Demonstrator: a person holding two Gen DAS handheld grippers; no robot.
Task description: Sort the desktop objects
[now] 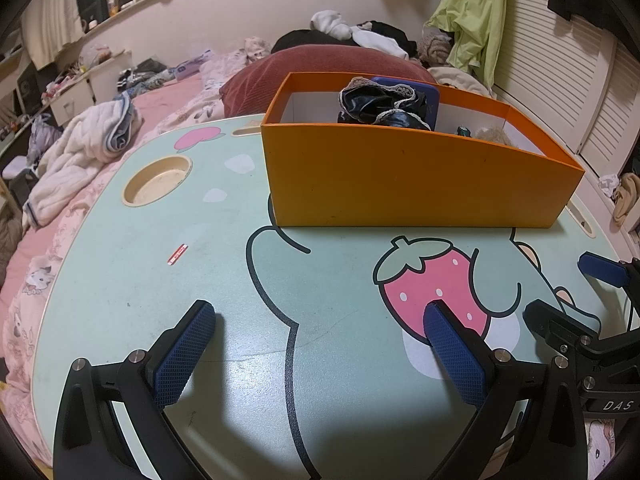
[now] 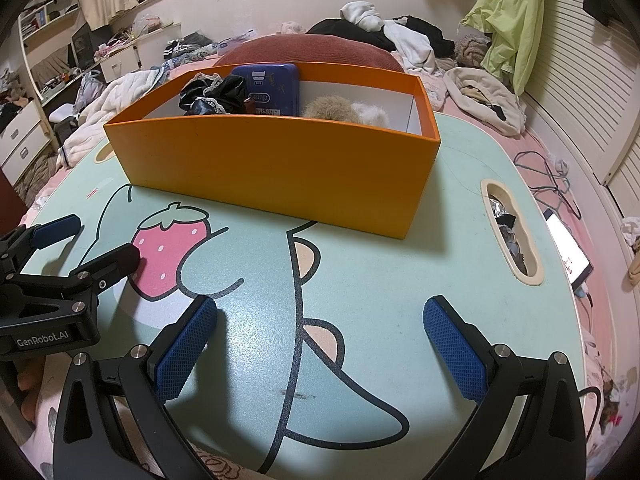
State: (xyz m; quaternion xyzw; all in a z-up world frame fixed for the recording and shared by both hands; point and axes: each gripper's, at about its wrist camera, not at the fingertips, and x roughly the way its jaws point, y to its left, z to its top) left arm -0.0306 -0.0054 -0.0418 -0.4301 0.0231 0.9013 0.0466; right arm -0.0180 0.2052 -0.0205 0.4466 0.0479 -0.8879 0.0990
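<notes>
Both tongs hang released and empty over the near edge of the lap table (image 1: 224, 216). The left gripper (image 1: 320, 344) has its blue pads spread wide above the printed cartoon figure, and the right gripper (image 2: 320, 340) is spread just as wide beside it, with nothing between the fingers of either. Each shows at the edge of the other's view, so the two sit close together, side by side.

Further out, the orange box (image 2: 276, 164) stands on the far half of the table, its long wall facing the grippers. Inside it are a black lace-trimmed cloth (image 2: 212, 94), a blue tin (image 2: 272, 88) standing on edge against the back wall, and a tan furry item (image 2: 332, 109) beside something white and fluffy.

The table around the box looks nearly cleared: only a small red strip (image 1: 177, 253) lies on the left part of the surface, well apart from the box. The sorting therefore seems almost finished, with that strip perhaps the last thing to collect, if it counts at all. Some scraps sit in the slot (image 2: 512, 232) at the table's right side.
</notes>
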